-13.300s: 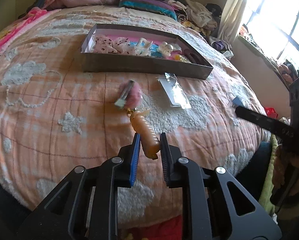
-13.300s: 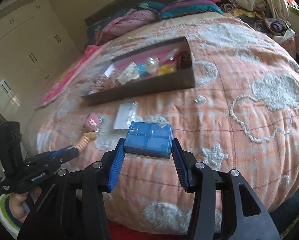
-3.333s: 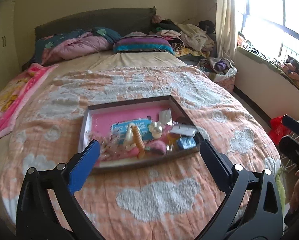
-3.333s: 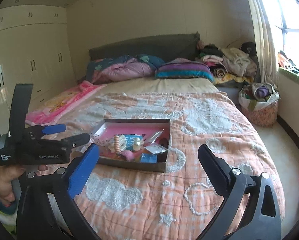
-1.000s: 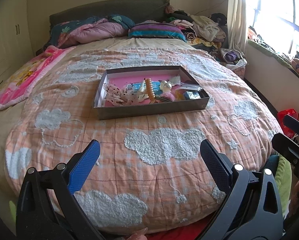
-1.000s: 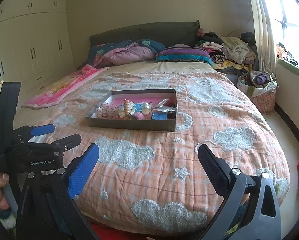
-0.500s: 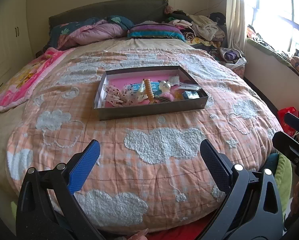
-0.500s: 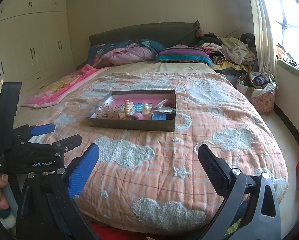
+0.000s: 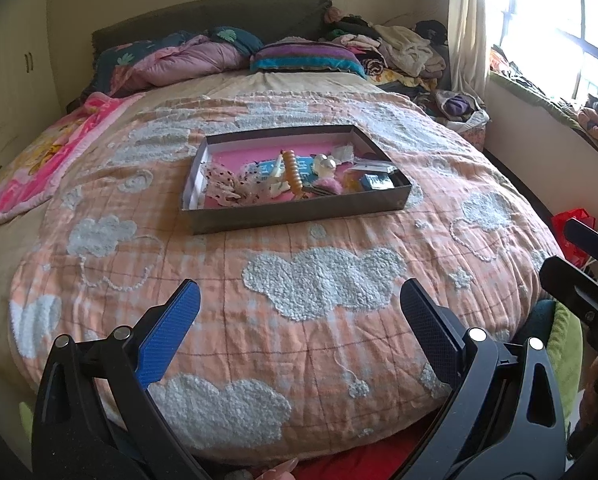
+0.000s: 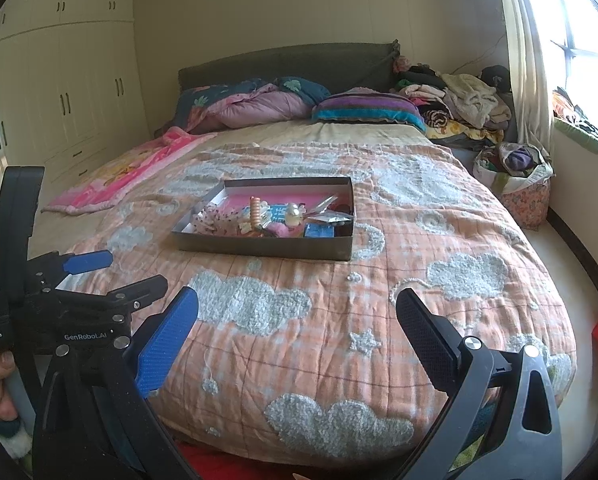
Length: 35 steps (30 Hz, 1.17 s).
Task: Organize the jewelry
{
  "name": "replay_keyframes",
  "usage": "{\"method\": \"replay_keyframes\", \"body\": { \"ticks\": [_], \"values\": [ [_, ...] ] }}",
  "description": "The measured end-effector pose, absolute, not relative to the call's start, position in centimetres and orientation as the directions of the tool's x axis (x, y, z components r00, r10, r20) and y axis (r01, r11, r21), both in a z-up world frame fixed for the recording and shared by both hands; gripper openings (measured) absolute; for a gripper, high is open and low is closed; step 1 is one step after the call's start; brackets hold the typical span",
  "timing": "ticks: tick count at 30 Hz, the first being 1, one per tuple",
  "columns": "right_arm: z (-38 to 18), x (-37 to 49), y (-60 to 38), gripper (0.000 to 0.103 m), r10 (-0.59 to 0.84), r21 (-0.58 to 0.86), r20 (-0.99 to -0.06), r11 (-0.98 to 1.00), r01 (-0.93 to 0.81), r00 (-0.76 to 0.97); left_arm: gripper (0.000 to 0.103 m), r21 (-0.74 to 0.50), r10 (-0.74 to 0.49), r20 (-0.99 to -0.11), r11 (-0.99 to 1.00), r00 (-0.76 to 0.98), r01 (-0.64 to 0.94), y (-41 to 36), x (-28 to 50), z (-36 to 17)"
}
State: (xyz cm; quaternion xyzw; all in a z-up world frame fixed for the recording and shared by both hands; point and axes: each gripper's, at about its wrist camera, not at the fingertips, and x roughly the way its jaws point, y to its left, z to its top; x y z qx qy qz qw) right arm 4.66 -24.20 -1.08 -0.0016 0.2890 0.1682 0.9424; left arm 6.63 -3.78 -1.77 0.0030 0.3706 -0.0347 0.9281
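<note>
Jewelry sits gathered in the shallow grey cardboard tray with a pink floor (image 9: 299, 210), which rests on the peach quilt with fluffy white cloud patches (image 9: 323, 280) toward the middle of the bed, well apart from both claws. The left gripper (image 9: 297, 322) hangs over the near end of the quilt with its blue-padded jaws spread wide and holding nothing; the tray lies straight ahead of it, beyond a large cloud patch. Inside the tray, going from its left end: speckled cream fabric pieces (image 9: 223, 182), a ribbed peach-coloured bracelet-like piece standing on edge (image 9: 293, 174) against a blue printed card (image 9: 269, 168), a pearly round ornament (image 9: 325, 164), a fuzzy pink piece (image 9: 329, 186), and a small blue box (image 9: 375, 181) in the right near corner. The right gripper (image 10: 297, 330) is likewise splayed and empty, with the tray (image 10: 267, 246) ahead and slightly left of its centre line. Left of the tray a pink cartoon blanket (image 10: 127, 172) lies along the bed's side; behind it are pillows and a dark headboard (image 10: 287, 64). Bare quilt surrounds the tray on every side, widest on its near side, where the quilt rounds off over the foot of the bed.
</note>
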Motion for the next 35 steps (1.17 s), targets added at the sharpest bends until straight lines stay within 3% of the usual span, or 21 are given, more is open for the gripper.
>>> {"method": "replay_keyframes", "body": {
  "ticks": [16, 28, 31, 35],
  "values": [
    [-0.5, 4.4, -24.7, 0.099, 0.304, 0.100, -0.534, 0.949, -0.299, 0.789, 0.094, 0.025, -0.006, -0.707, 0.999, 0.707, 0.034, -4.1, 6.9, -2.0],
    [-0.4, 5.3, -27.1, 0.099, 0.272, 0.118, -0.521, 0.962, -0.248, 0.809, 0.094, -0.076, -0.031, -0.731, 0.996, 0.681, -0.036, -1.8, 8.9, -2.5],
    [-1.0, 8.3, -30.3, 0.099, 0.218, 0.125, -0.533, 0.976, -0.178, 0.817, 0.094, -0.097, 0.041, -0.750, 0.980, 0.660, -0.171, 1.9, 11.7, -2.9],
    [-3.7, 15.6, -36.4, 0.099, 0.091, 0.115, -0.641, 0.993, -0.022, 0.762, 0.094, -0.013, 0.314, -0.740, 0.877, 0.594, -0.481, 12.2, 16.6, -1.7]
  ]
}}
